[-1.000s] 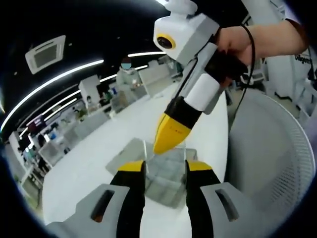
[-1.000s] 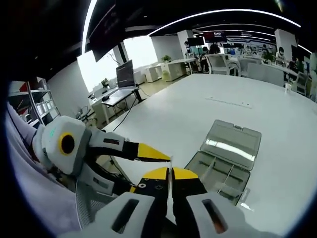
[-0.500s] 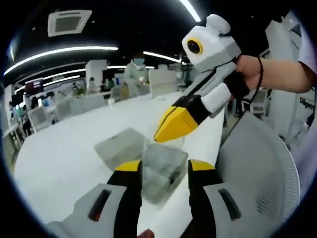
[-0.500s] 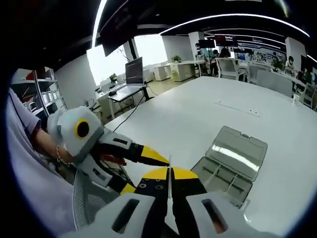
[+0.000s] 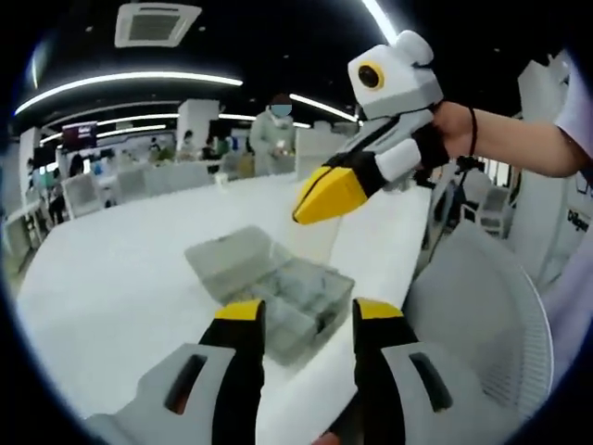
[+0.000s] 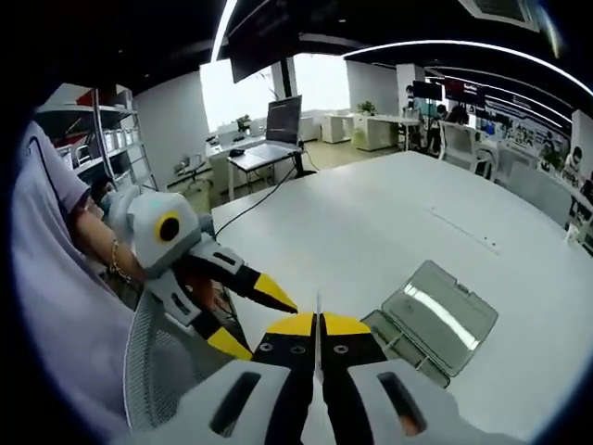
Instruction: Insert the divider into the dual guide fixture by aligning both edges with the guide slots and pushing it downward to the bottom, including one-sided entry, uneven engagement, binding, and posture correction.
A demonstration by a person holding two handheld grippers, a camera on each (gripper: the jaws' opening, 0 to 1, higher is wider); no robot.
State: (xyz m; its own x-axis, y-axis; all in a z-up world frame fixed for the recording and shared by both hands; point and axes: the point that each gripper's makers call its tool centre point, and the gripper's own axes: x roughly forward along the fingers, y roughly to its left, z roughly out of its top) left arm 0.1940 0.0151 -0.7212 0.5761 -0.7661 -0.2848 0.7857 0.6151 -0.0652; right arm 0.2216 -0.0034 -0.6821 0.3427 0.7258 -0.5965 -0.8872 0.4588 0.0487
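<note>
the left gripper (image 5: 301, 320) rises from six o'clock in the left gripper view with its two yellow-tipped jaws spread apart and nothing between them. past the jaws, just above centre, the clear plastic fixture box (image 5: 295, 306) sits on the white table (image 5: 120, 278) near the table's edge, its hinged lid (image 5: 227, 260) laid open flat toward ten o'clock. inner partitions show faintly through its walls, but the guide slots are too blurred to make out.

the right gripper (image 5: 313, 197) comes in from two o'clock in that view, held by a hand (image 5: 454, 130), its yellow tips pressed together and raised above the box, well apart from it. a thin clear divider (image 5: 315, 243) hangs below those tips, a pale sheet hard to tell from the table behind it; its lower edge seems clear of the box.

in the right gripper view the right gripper (image 6: 318, 326) stands at six o'clock with jaws clenched on the divider (image 6: 318, 311), seen edge-on as a thin pale line rising between the tips. the fixture box (image 6: 408, 348) lies at four o'clock, partly hidden behind the right jaw, with the lid (image 6: 440, 315) open toward three o'clock. the left gripper (image 6: 250, 315) reaches in from nine o'clock, jaws parted, near the edge of the table (image 6: 371, 222). a white mesh chair back (image 5: 491, 324) stands at four o'clock in the left gripper view.
</note>
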